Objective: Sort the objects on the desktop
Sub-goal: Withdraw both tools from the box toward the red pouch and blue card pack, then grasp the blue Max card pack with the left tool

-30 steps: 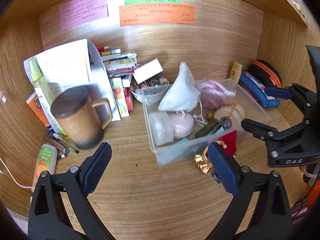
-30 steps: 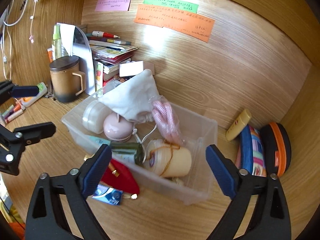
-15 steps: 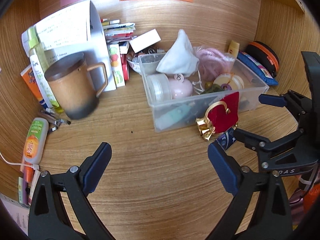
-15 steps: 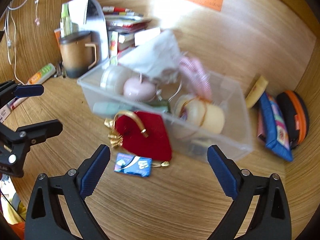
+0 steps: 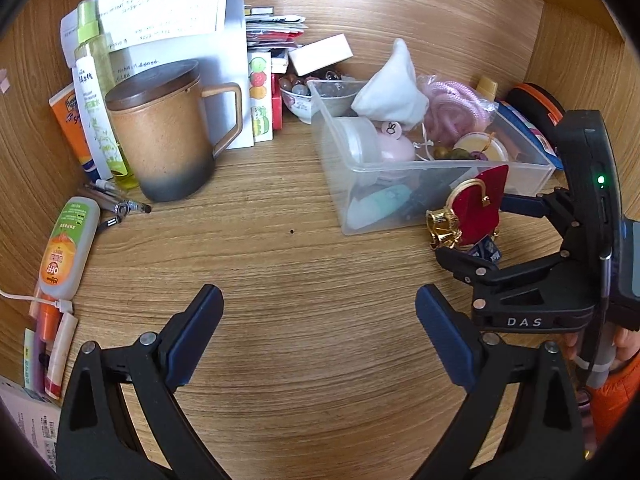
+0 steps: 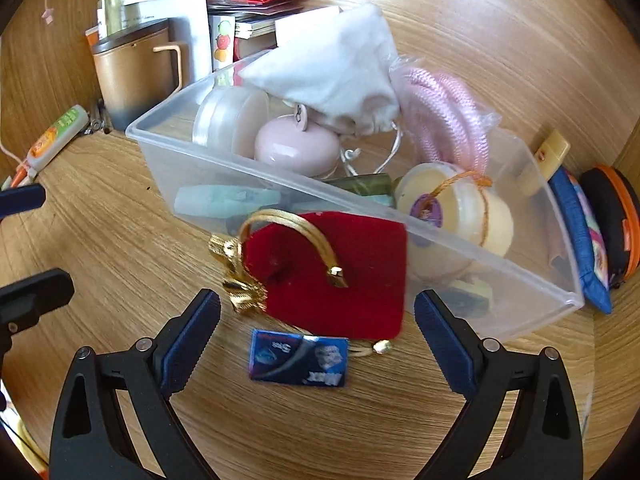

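Here both hand-held grippers gape empty, the right hand-held gripper (image 6: 316, 336) above the red pouch (image 6: 332, 276).

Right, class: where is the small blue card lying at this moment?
In the right wrist view the blue card lies flat on the desk, just in front of the red velvet pouch, between the open right gripper's fingers.

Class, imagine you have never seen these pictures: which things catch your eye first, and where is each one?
The red velvet pouch with gold cord leans against the front wall of the clear plastic bin, right ahead of the open right claw. A small blue packet lies on the desk just before it. Over to the left stands a lidded brown mug.
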The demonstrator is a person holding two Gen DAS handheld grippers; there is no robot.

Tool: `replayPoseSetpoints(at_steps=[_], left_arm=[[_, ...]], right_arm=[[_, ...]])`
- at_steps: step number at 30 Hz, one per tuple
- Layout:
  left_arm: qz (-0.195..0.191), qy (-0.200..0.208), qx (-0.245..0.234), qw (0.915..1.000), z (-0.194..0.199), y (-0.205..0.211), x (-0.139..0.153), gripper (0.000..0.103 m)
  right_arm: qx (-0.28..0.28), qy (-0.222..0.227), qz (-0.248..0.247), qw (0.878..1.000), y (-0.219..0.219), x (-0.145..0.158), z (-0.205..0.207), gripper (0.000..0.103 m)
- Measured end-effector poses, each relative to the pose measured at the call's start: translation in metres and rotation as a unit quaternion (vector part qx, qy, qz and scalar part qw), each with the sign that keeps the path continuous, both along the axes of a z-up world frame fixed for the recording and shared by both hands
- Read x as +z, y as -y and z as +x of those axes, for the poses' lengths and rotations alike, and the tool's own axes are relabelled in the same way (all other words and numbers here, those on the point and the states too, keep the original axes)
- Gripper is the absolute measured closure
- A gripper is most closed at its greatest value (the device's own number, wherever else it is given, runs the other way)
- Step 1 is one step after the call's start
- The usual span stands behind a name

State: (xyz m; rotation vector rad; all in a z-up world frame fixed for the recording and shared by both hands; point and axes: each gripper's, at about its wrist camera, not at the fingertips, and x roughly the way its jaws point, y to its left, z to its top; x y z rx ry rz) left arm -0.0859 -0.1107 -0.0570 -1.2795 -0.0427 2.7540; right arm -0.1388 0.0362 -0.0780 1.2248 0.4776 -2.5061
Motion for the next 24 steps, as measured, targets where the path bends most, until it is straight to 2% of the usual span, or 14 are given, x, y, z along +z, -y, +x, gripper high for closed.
replayPoseSetpoints(at_steps=[6,9,13,14,18,19,20,24], left_arm=[[0.004,0.007,-0.007,0.9999,-0.005,0.002,-0.006,0.005],[0.005,0.010,-0.009,0.9999,-0.007,0.002,-0.009,0.005],[0.007,0.016,-0.012,0.9998,-0.010,0.002,-0.013,0.005],[0.007,0.016,-0.014,0.9998,-0.011,0.000,-0.013,0.005],[0.004,0.017,-0.021,0.9996,-0.011,-0.005,-0.014,0.005],[0.003,0.017,-0.024,0.9996,-0.011,-0.007,-0.014,0.005],[0.001,0.018,-0.026,0.9995,-0.011,-0.010,-0.014,0.005],[-0.003,0.019,-0.035,0.9992,-0.010,-0.019,-0.014,0.005]], right_arm=[[0.004,-0.008,-0.005,1.000,0.007,-0.003,0.004,0.004],[0.002,-0.012,-0.016,1.000,0.006,-0.002,0.007,0.010],[0.022,-0.009,-0.028,0.999,0.005,-0.002,0.011,0.024],[0.028,-0.007,-0.033,0.999,0.004,-0.001,0.012,0.036],[0.043,-0.005,-0.049,0.998,-0.003,0.004,0.014,0.052],[0.049,0.001,-0.061,0.997,-0.006,0.007,0.014,0.059],[0.053,0.007,-0.070,0.996,-0.008,0.009,0.015,0.073],[0.059,0.019,-0.096,0.993,-0.016,0.014,0.006,0.081]])
